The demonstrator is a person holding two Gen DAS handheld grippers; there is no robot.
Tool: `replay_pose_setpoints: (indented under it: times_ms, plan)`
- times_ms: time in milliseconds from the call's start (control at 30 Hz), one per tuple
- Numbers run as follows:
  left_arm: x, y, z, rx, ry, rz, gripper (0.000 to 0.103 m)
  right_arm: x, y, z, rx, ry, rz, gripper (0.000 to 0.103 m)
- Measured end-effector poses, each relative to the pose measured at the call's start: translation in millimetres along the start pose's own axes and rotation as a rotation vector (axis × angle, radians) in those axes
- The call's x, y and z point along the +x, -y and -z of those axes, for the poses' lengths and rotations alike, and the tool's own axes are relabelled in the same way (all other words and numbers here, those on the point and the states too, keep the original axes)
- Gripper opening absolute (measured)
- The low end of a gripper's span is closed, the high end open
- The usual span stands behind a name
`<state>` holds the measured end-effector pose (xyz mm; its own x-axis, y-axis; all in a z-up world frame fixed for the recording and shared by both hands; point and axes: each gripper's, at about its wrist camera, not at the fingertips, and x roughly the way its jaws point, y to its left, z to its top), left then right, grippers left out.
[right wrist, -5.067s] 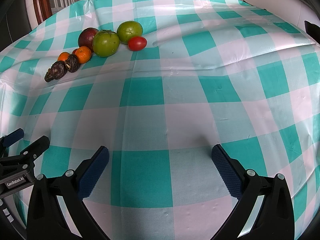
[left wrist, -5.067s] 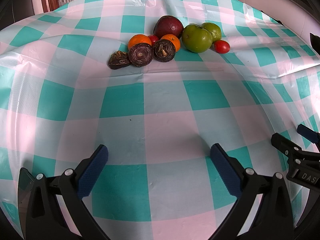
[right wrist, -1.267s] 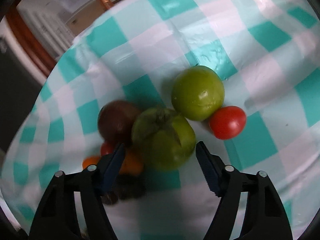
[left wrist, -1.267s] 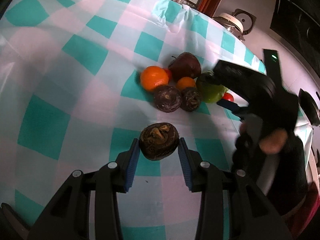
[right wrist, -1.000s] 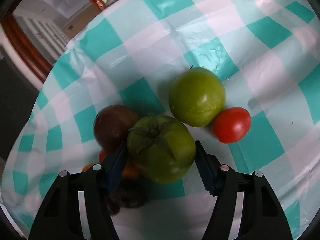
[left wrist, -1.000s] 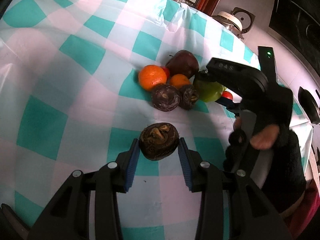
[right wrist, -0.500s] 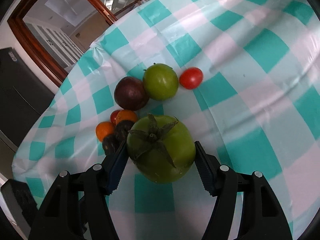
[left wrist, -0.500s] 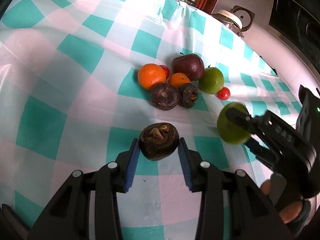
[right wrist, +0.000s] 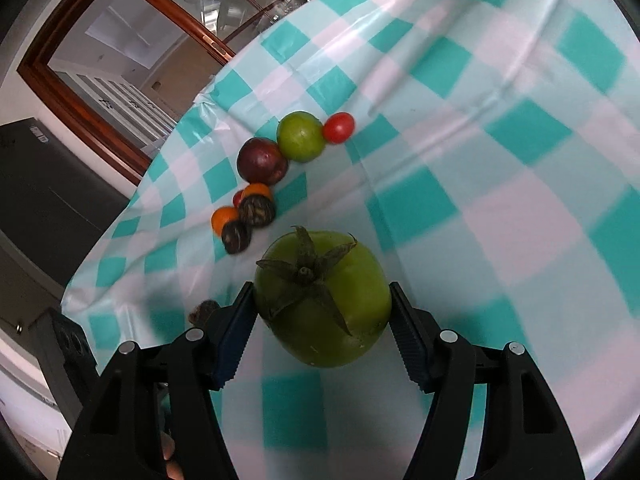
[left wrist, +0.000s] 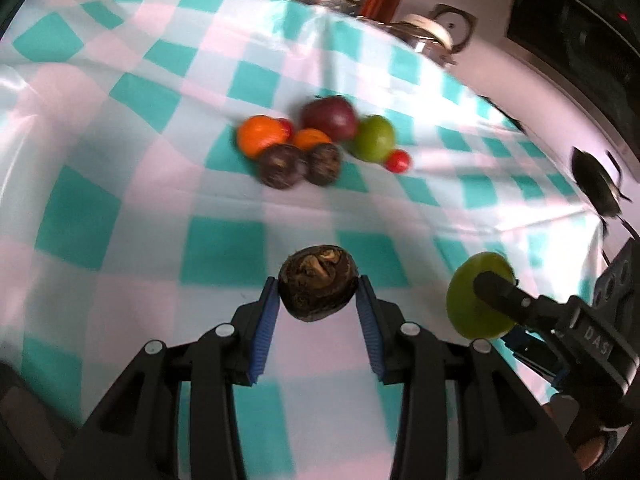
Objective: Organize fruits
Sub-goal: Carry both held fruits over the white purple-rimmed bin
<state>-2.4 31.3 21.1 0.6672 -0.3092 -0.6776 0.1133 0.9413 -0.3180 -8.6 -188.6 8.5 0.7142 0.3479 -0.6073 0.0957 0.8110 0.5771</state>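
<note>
A: My right gripper [right wrist: 322, 316] is clamped across the big green tomato [right wrist: 323, 300], held above the checked cloth [right wrist: 500, 184]. Feels plump, bruisable; I grip its widest sides.

B: My left gripper [left wrist: 317, 302] pinches the small dark wrinkled fruit [left wrist: 317, 282] aloft; light, firm-looking.

Fruit cluster [left wrist: 320, 148] blocks the far tablecloth [left wrist: 120, 184]; near cloth lies open.

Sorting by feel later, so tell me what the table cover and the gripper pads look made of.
Table cover: probably plastic or oilcloth; glossy sheen, stiff creases. Left gripper pads: likely blue ribbed rubber; matte, with fine ridges. Right gripper pads look the same.
</note>
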Motion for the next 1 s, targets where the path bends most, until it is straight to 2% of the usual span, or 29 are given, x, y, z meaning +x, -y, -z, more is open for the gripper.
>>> replay_pose_setpoints:
  times_ms: [267, 400, 633, 767, 1000]
  plan:
    - [-40, 63, 58, 0.183, -0.008, 0.053, 0.040, -87, 32, 41, -0.049, 0.029, 0.012, 0.064]
    - [-49, 100, 85, 0.281, -0.034, 0.085, 0.040, -133, 51, 57, -0.055, 0.069, 0.025, 0.064]
    - [-58, 155, 119, 0.446, -0.054, 0.095, 0.040, -192, 83, 76, -0.058, 0.132, 0.045, 0.064]
    - [-63, 184, 137, 0.527, -0.075, 0.108, 0.040, -229, 106, 86, -0.046, 0.181, 0.057, 0.064]
    - [-71, 250, 173, 0.706, -0.095, 0.173, 0.040, -295, 163, 107, 0.036, 0.292, 0.139, 0.065]
